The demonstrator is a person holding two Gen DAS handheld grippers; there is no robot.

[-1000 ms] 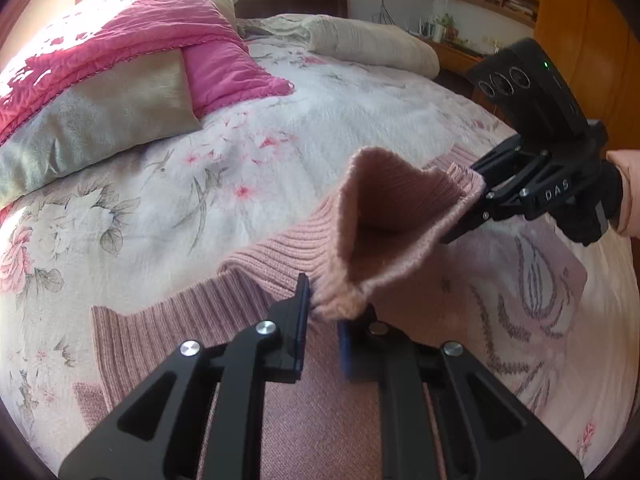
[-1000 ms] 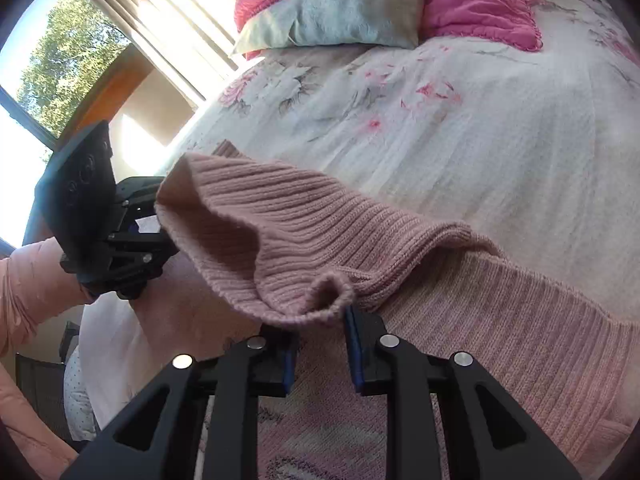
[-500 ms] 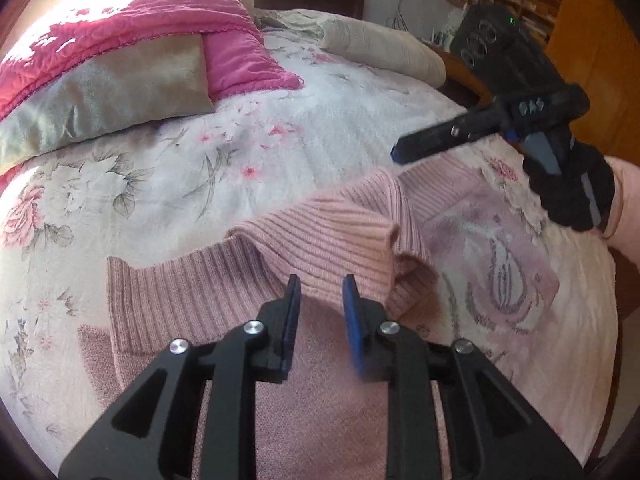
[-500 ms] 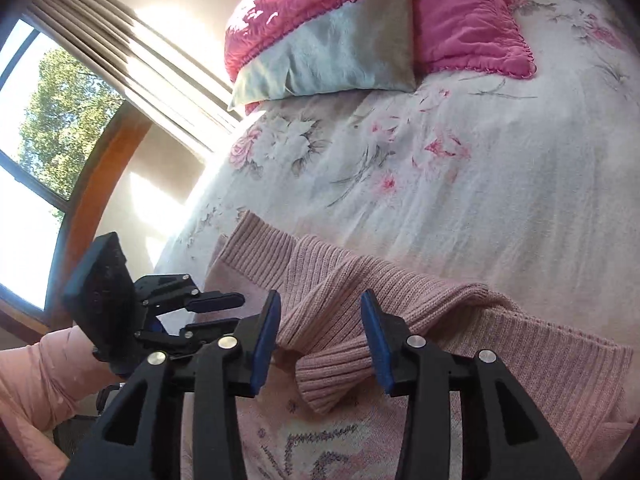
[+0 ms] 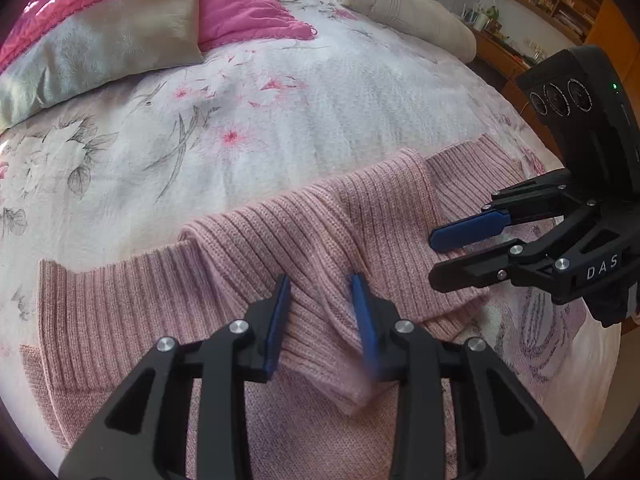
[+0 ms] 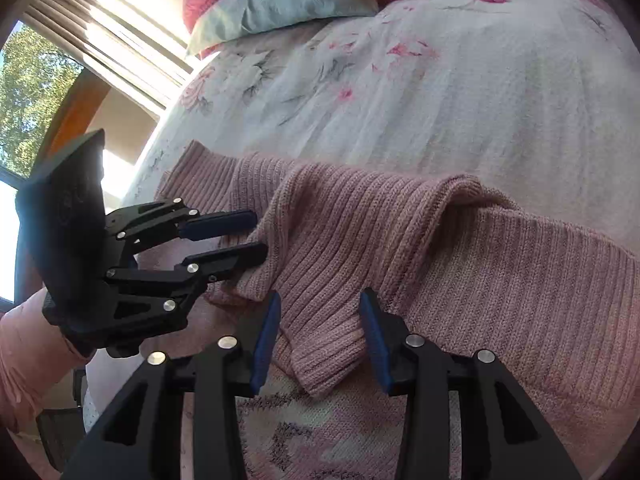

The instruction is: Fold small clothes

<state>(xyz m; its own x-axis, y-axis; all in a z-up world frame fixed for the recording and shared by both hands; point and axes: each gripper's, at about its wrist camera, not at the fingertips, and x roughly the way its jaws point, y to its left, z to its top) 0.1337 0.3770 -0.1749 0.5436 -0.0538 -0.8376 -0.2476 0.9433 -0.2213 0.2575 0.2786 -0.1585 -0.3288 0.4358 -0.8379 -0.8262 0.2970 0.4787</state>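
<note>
1. Left wrist view: left gripper (image 5: 322, 312) sits low over the sweater (image 5: 280, 248), pointing toward the pillows (image 5: 112, 36). Jaws stand apart with a clear gap, gripping nothing; the folded sleeve (image 5: 344, 232) lies flat under and between the blue pads (image 5: 276, 320).
2. Same view: right gripper (image 5: 448, 258) comes in from the right edge, fingers pointing left across the sweater. Jaws parted, one blue pad above one black finger, nothing between them. Tips hover over the sleeve's right part; contact can't be confirmed.
3. Right wrist view: right gripper (image 6: 316, 336) also low, jaws wide, sleeve cuff (image 6: 324, 360) lying loose between the pads, not pinched. Left gripper (image 6: 244, 236) enters from the left, held by a person's arm in a pink sleeve (image 6: 24, 352), its lower finger tip at the sleeve's edge.
4. Sweater: pink ribbed knit, spread flat on the flowered bedspread (image 5: 320, 92) at the near edge of the bed. Long axis runs left-right across both views. Folded sleeve lies diagonally on top of the body, cuff end toward the cameras. Patterned front panel (image 6: 304, 432) shows below the cuff.
5. Versus 1.0 s ago: both grippers were clamped on the sleeve, holding it up as a tent above the sweater. Versus 0.5 s ago: jaws already released, right gripper raised above the bed. Now the sleeve has settled flat, both jaws are wider, and the right gripper is back down near the fabric.
</note>
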